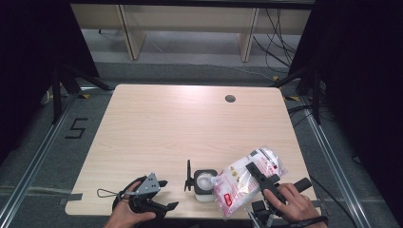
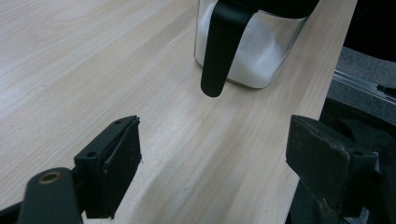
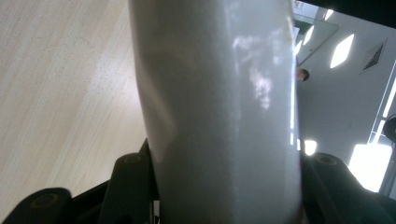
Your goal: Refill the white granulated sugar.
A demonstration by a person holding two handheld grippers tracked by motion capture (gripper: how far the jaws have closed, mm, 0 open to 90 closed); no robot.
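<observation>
A clear square jar (image 1: 205, 185) with a black rim stands near the table's front edge, with white powder in its bottom (image 2: 252, 56). Its black lid (image 1: 189, 176) hangs open to the left; the lid's clasp (image 2: 219, 46) dangles in front of the jar in the left gripper view. My right gripper (image 1: 260, 176) is shut on a white plastic bag (image 1: 244, 178) of powder with red print, tilted so its corner reaches over the jar's mouth. The bag (image 3: 219, 107) stands between the jaws in the right gripper view. My left gripper (image 1: 164, 194) rests open to the left of the jar.
The wooden table (image 1: 180, 128) has a round cable hole (image 1: 230, 98) at its far right. The table's front edge runs just beside the jar and both hands. Wooden furniture legs and cables lie on the floor beyond the table.
</observation>
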